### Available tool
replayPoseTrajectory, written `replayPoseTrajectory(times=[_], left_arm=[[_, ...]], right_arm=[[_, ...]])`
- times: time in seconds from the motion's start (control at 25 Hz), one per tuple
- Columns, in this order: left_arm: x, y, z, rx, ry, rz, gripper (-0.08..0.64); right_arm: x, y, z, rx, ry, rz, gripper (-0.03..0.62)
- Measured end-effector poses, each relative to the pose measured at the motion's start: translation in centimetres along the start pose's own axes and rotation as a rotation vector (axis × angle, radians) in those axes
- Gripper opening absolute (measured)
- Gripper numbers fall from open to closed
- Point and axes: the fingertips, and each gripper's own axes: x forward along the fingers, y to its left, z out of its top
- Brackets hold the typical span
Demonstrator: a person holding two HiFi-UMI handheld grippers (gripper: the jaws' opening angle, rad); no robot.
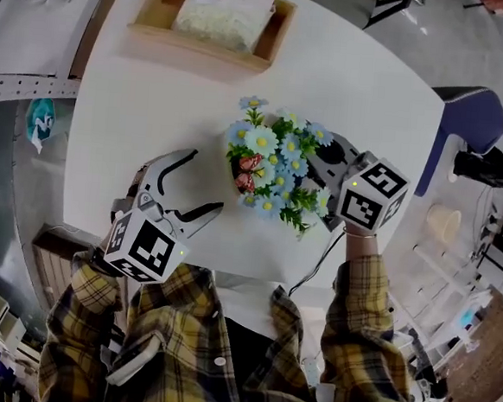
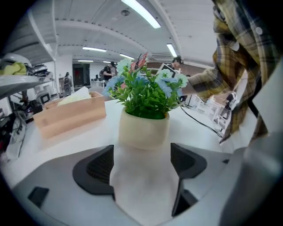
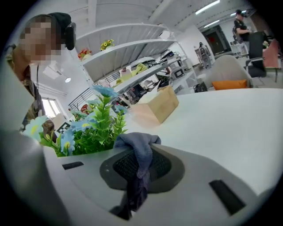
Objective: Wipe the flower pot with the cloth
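While both hands are closing in on the plant, the left gripper [image 1: 207,180] is standing released at eight o'clock of the flower pot [image 2: 143,129]. Its jaws are gaping wide and aiming straight at the cream wall, with only bare tabletop [image 1: 356,83] lying between them. The pot is sitting upright near the middle of the white tabletop, just beyond those jaws and apart from them.

At three o'clock of the pot, the right gripper [image 1: 324,162] is clenching a grey-blue cloth [image 3: 137,152], which is bunching out over its pads. It is crowding against the blue flowers [image 1: 272,163]. Whether the cloth is touching the pot itself is not showing in any view.

A wooden tray [image 1: 153,19] holding something white is lying well apart at eleven o'clock, playing no part.

Judging by this, the step in hand is the set-up for wiping: one side is lining up to steady the pot and the other is bringing the cloth in.

The next move is probably calling for the left jaws to slide forward round the pot and close lightly, since it looks light enough to tip. The right side would then be dropping the cloth below the foliage onto the pot's wall and sweeping round it.
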Motion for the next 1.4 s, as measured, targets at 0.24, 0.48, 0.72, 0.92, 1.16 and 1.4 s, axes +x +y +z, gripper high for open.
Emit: replayPoseTrajectory(times=[0.24,0.48,0.72,0.92,1.16,1.4], left_arm=[[-0.9,-4.2,0.4,-0.181,-0.073,0.074,0.428],[-1.5,-5.7,1.5,-0.234,-0.113,0.134,0.467],[-2.2,-5.5,0.3,-0.194,-0.103,0.188,0.482],[-2.7,-4.2,0.3,-0.17,-0.085,0.214,0.479],[-2.9,-2.9,-0.1,-0.11,-0.057,0.187,0.397],[-2.7,-2.7,-0.2,-0.068,-0.058,0.171,0.396]], right_arm=[[-3.7,2.4,-2.4,0.163,-0.173,-0.176,0.021],[-5.5,6.1,-6.2,0.353,-0.313,-0.221,0.021],[-4.1,9.4,-8.0,0.41,-0.326,-0.202,0.021],[-3.6,10.3,-8.5,0.381,-0.315,-0.151,0.021],[-3.0,10.5,-8.7,0.402,-0.301,-0.121,0.021],[-3.6,9.9,-8.6,0.376,-0.273,-0.15,0.021]])
